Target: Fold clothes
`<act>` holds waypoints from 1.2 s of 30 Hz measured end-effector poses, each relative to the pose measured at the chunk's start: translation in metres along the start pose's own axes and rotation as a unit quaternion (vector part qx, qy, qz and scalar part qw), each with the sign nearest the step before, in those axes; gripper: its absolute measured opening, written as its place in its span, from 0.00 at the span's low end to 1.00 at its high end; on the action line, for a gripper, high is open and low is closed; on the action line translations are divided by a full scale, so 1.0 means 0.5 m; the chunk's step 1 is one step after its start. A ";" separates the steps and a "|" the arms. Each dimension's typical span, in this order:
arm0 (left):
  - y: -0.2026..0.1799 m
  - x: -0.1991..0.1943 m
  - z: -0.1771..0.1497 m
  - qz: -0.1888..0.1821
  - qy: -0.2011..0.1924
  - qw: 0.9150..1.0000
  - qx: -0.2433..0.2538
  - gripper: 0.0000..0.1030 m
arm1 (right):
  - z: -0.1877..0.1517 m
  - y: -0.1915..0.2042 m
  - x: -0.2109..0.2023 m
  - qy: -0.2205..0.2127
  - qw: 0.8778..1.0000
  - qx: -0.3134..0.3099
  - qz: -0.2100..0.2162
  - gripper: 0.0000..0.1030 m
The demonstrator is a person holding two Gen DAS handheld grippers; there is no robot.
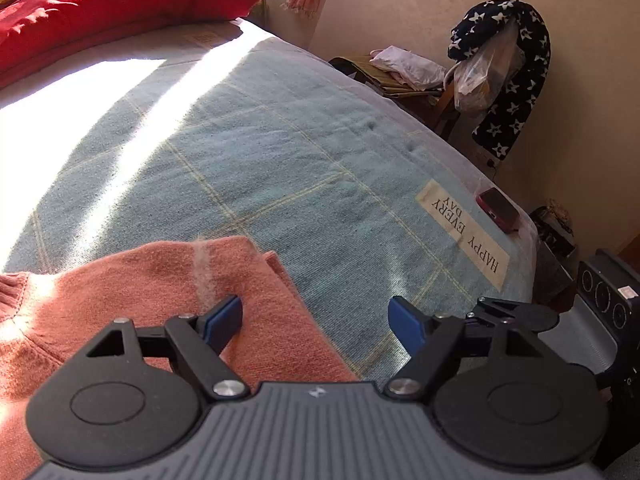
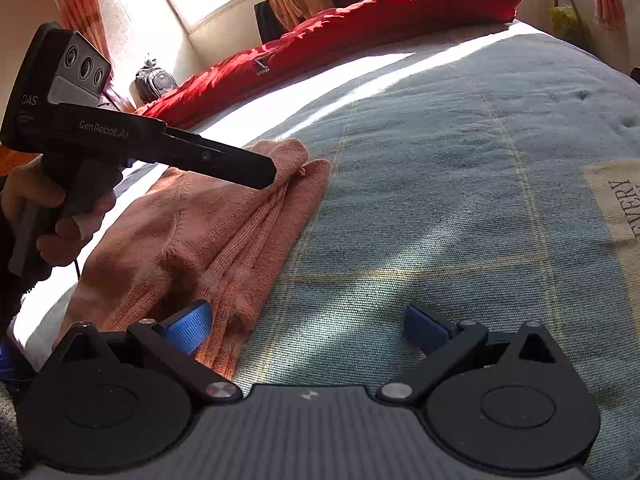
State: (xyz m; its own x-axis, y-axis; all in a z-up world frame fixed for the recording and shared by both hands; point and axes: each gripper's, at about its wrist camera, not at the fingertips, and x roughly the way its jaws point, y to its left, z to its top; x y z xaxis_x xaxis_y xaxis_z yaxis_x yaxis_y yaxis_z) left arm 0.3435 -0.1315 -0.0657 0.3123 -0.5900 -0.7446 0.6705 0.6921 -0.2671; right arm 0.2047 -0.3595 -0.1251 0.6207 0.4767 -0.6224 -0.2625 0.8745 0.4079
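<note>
My left hand-held gripper point(image 1: 316, 320) hovers with its jaws spread wide and nothing between them; one blue pad point(image 1: 224, 322) hangs over the sweater point(image 1: 168, 300), the other over the blanket point(image 1: 280, 160). My right hand-held gripper point(image 2: 306, 330) is likewise spread wide and empty, its left pad over the sweater's hem. The salmon-pink sweater lies partly folded on the bed, at the near left edge of the blue checked blanket, a sleeve doubled along its right side. My left hand point(image 2: 52, 216) grips its tool's handle above it. A red duvet point(image 2: 360, 24) is bunched along the far edge. A red phone point(image 1: 498, 208) sits at the bed's right edge, beside the blanket's label point(image 1: 464, 228).
</note>
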 end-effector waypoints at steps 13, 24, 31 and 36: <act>-0.077 -0.174 -0.159 0.149 -0.007 0.989 -0.005 0.78 | 0.002 -0.013 0.001 0.009 0.999 -0.026 0.025 1.00; -0.079 -0.223 -0.341 0.119 0.014 0.988 -0.095 0.78 | 0.042 -0.021 -0.048 -0.003 1.000 0.023 -0.020 1.00; -0.080 -0.260 -0.373 0.096 -0.040 0.992 -0.068 0.78 | 0.013 0.060 -0.088 -0.051 0.997 0.001 -0.050 1.00; -0.101 -0.251 -0.420 0.095 -0.042 0.994 -0.038 0.78 | -0.033 0.108 -0.111 -0.075 0.996 -0.003 -0.046 1.00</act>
State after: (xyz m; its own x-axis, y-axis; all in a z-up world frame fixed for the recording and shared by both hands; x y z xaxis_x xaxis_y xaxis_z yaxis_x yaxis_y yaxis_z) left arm 0.1293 -0.0049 -0.0871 0.4854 -0.4768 -0.7329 0.5431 0.8213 -0.1746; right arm 0.1438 -0.3370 -0.0797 0.7453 0.3754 -0.5510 -0.2023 0.9148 0.3496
